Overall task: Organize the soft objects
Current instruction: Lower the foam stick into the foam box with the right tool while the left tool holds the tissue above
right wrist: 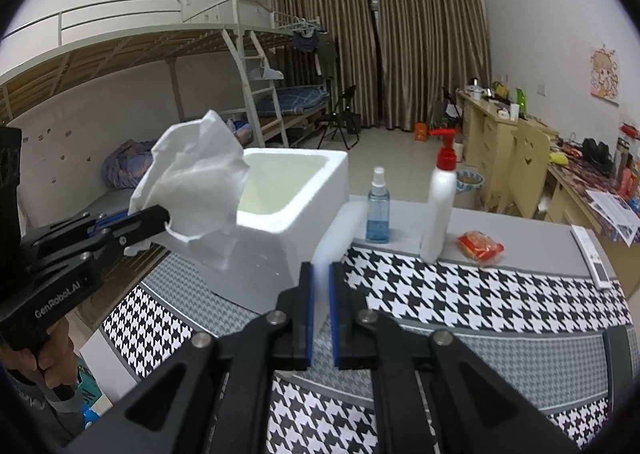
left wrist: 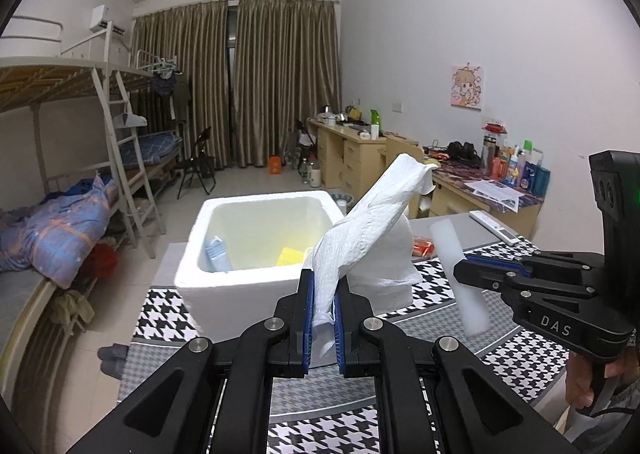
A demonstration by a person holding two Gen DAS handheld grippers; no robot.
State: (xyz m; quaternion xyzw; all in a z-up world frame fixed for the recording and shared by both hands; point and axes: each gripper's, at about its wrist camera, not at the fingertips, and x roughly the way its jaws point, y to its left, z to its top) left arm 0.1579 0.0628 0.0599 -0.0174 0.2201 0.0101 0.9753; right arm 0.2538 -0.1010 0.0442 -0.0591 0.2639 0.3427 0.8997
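Observation:
My left gripper [left wrist: 323, 314] is shut on a crumpled white paper towel [left wrist: 368, 221] and holds it up above the table, just right of a white foam box [left wrist: 224, 274]. The towel also shows in the right wrist view [right wrist: 196, 189], in front of the box [right wrist: 316, 181]. My right gripper [right wrist: 321, 314] is shut on a white foam bar [right wrist: 340, 230]; in the left wrist view the bar [left wrist: 460, 274] hangs slanted in the right gripper [left wrist: 466, 272]. A blue item [left wrist: 218, 254] and a yellow item [left wrist: 290, 256] lie inside the box.
A houndstooth cloth [right wrist: 460, 286] covers the table. A blue spray bottle [right wrist: 378, 205], a white pump bottle with a red top [right wrist: 440, 205] and a red packet [right wrist: 480, 246] stand behind it. A remote [right wrist: 592, 258] lies at right. Bunk beds [left wrist: 80, 173] stand left.

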